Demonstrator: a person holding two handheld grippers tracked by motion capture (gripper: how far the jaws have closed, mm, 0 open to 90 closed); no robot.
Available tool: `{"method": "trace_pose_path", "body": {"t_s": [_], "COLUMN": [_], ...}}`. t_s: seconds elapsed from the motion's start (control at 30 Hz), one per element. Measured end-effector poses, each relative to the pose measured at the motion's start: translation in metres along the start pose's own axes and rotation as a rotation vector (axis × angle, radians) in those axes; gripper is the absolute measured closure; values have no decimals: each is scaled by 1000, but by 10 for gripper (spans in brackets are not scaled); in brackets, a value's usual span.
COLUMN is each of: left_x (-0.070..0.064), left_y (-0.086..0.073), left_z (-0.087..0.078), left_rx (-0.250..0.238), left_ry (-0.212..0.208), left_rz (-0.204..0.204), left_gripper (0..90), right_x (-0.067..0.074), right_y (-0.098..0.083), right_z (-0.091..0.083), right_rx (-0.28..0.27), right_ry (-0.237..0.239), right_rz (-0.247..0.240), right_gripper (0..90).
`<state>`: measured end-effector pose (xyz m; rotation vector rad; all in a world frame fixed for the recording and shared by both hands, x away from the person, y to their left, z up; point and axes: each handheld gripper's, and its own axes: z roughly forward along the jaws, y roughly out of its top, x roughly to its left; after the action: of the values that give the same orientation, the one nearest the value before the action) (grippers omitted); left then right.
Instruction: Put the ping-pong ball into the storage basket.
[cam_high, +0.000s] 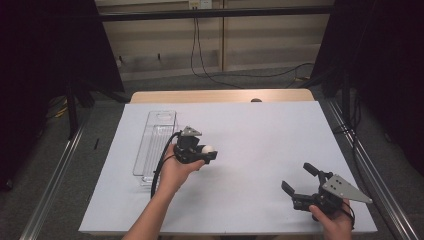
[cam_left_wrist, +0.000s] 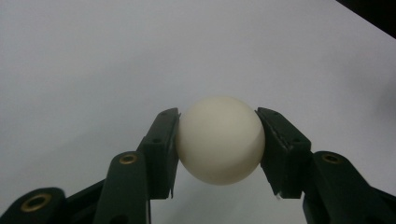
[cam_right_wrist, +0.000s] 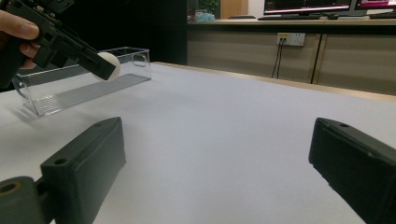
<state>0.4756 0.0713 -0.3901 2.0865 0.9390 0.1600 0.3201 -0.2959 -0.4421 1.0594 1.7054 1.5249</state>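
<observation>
A white ball is held in the left gripper, the two jaws pressed on opposite sides at about its widest girth, as is seen plainly in the left gripper view. In the high view the ball is carried above the white sheet, just to the right of the clear tray, which lies lengthwise near the sheet's left edge; in the right gripper view the ball is seen in front of that tray, apart from it. The ball is judged to be light, hollow and stiff, much like a table-tennis ball, with a smooth matt skin that could slip or pop out if it were squeezed off centre. A hold across the middle, as it is taken now, is judged the safest, and only light pressure should be needed, since a thin shell may dent. The right gripper is held low near the sheet's right front corner with its jaws wide apart and nothing between them. No brand, label or writing can be read on the ball, the tray or either gripper; the screens at the back of the right gripper view are too small to be made out.
</observation>
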Motion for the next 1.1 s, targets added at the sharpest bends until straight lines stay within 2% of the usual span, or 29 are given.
{"method": "trace_pose_path", "body": {"t_s": [0.07,0.1,0.13,0.2,0.23,0.27,0.3,0.4,0.43,0.5,0.73,0.77,0.83,0.9,1.1], "left_x": [-1,0,0,-2,-1,-1,-2,-1,-2,-1,3,1,3,2,3], "left_y": [0,1,1,2,2,3,2,3,3,3,5,5,5,5,6], "left_z": [0,-1,-2,-2,-3,-3,-2,-5,-4,-4,-9,-8,-9,-9,-10], "left_rx": [-8,11,9,2,13,6,-20,11,-5,-19,3,-15,-7,-11,-8], "left_ry": [2,3,-1,2,-4,-1,0,-3,-3,-12,-1,-8,-7,-2,-3], "left_rz": [-18,-2,2,-16,-4,-5,-28,-8,-26,-29,-12,-42,-23,-33,-28], "left_gripper": [513,512,513,513,513,513,513,513,513,513,513,513,513,513,513], "right_x": [0,0,0,0,0,0,0,0,0,0,0,0,0,0,0], "right_y": [0,0,0,0,0,0,0,0,0,0,0,0,0,0,0], "right_z": [0,0,0,0,0,0,0,0,0,0,0,0,0,0,0], "right_rx": [1,1,1,2,3,3,0,3,3,4,0,1,1,4,4], "right_ry": [0,-1,1,4,4,4,0,5,6,7,2,1,3,8,7], "right_rz": [1,1,-1,-6,-6,-6,0,-5,-6,-6,-1,0,0,-8,-6], "right_gripper": [33,33,33,33,33,33,33,33,33,33,33,33,33,33,33]}}
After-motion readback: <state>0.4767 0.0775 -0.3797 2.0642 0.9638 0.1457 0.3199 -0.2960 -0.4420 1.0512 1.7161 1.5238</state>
